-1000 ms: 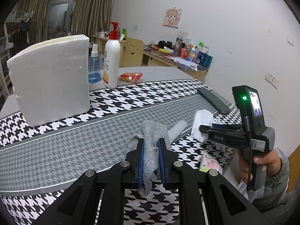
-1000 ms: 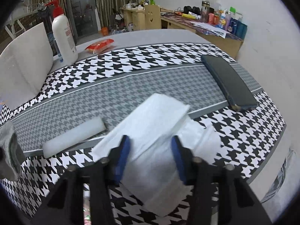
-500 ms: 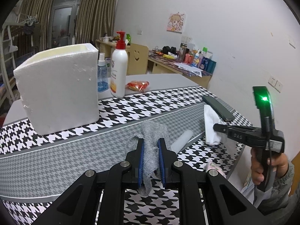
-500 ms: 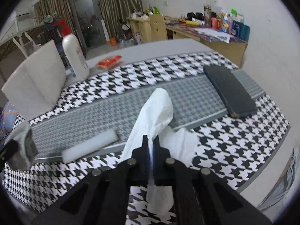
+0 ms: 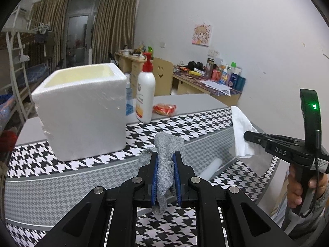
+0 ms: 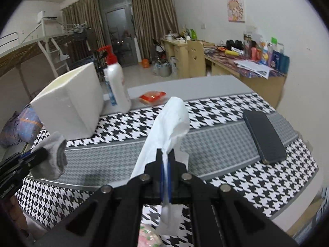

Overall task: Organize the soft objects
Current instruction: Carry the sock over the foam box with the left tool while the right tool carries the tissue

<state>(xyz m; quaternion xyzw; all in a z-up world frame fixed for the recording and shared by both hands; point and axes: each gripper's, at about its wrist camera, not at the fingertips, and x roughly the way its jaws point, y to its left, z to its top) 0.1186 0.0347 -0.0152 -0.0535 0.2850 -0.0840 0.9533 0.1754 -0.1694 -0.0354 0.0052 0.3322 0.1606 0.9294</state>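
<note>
Both grippers have risen since a second ago, and the right one, whose jaws then stood apart over the flat tissue, has pinched it and carried it up off the counter.

Left wrist view: the left gripper [image 5: 166,162] is clamped on one grey knitted cloth [image 5: 167,160], which sticks up above the blue pads and droops below them. One white foam box [image 5: 82,111] stands open-topped at the far left of the houndstooth counter [image 5: 61,177], with one red-capped pump bottle [image 5: 145,98], one blue spray bottle [image 5: 128,100] partly hidden behind the box, and one orange snack packet [image 5: 165,109] beside it. One white foam roll [image 5: 210,167] lies just past the gripper on the right. Between box and roll the grey middle band is bare. At right a hand [image 5: 298,187] grips the handle of the right gripper [image 5: 247,135], held above the counter's right edge, the white tissue [image 5: 241,131] hanging from its tip.

Right wrist view: the right gripper [image 6: 166,154], angled downward, is closed tight on the tissue [image 6: 168,127], which rises in a peak ahead and trails below. One dark flat case [image 6: 264,135] lies near the right edge. The left gripper [image 6: 39,156] with its cloth [image 6: 54,156] hangs over the near left edge.
</note>
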